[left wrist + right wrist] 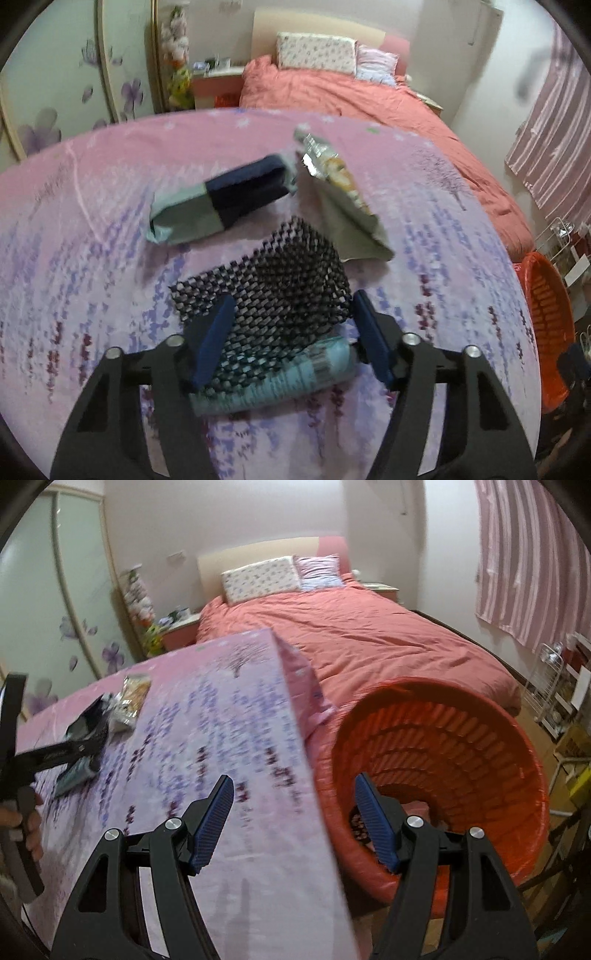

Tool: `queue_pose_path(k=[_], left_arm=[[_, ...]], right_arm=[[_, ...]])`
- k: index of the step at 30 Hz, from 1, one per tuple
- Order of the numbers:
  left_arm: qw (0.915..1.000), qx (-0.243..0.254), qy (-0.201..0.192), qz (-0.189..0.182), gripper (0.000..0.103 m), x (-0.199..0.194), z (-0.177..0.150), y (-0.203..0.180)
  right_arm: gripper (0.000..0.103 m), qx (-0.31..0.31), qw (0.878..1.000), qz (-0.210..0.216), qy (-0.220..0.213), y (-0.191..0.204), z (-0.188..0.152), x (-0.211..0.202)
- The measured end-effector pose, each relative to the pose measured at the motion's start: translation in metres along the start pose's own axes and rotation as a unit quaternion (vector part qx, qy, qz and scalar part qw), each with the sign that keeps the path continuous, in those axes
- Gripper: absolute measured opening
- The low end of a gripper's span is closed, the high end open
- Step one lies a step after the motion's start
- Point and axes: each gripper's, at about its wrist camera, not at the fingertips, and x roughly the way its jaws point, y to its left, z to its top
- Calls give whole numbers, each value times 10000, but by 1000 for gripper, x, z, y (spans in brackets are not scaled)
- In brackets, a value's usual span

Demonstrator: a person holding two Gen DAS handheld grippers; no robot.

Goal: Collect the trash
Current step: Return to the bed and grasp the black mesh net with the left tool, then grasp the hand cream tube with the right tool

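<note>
My left gripper (291, 332) has its blue pads apart, straddling a piece of black mesh netting (273, 284) without pressing on it as far as I can see; the motion blur keeps me from being sure of contact. The netting lies partly over a pale blue wrapper (295, 380) on the lavender-print tablecloth (92, 229). Beyond it sit a dark blue and grey packet (221, 199) and, just to its right, a silvery snack bag (343, 192), the two nearly touching at their far ends.

My right gripper (295, 819) is spread too, with nothing between its pads, hanging over the table's right edge where the cloth meets the orange slatted basket (461, 738). Something dark and patterned lies at the basket's bottom, mostly hidden behind my right pad; I can't make it out. At the left edge of this view, a hand (26, 827) grips the other tool's handle, cut off. Behind everything is a bed with a salmon duvet (369, 635).
</note>
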Motion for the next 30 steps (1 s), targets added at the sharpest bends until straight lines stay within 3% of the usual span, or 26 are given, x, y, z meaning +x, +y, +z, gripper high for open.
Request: queue_pose_path(k=[1,4,6,9,13,17,19,26,30], left_arm=[[10000,35,-68,19,59,0,0,1],[9995,229,-147,140,21,1,0,-1],[9995,213,-179,114,14,-3,-2,2],[9986,219,-354,328,12,-17,-8,17],[9943,319,-516,873,12,-36,-20,53],[9894,225,-402,1379,12,-38,-27,96],[9909,74,-402,1283,21,-40,-30,114],[9921,42,-406,1189,21,-42,-29,127],[9901,194,-385,1339,21,-45,-36,131]], right_arm=[[68,-60,10000,25,32,5,-1,1],[68,-139,9998,90,85,18,-3,2],[68,-197,9997,132,106,26,-5,2],[68,-291,9993,214,133,39,-6,2],[68,-449,9982,348,204,61,-10,5],[68,-579,9966,496,307,80,-12,10],[68,-714,9942,688,427,103,-13,15],[67,-995,9892,950,506,151,-11,27],[56,-995,9888,1002,476,171,4,39]])
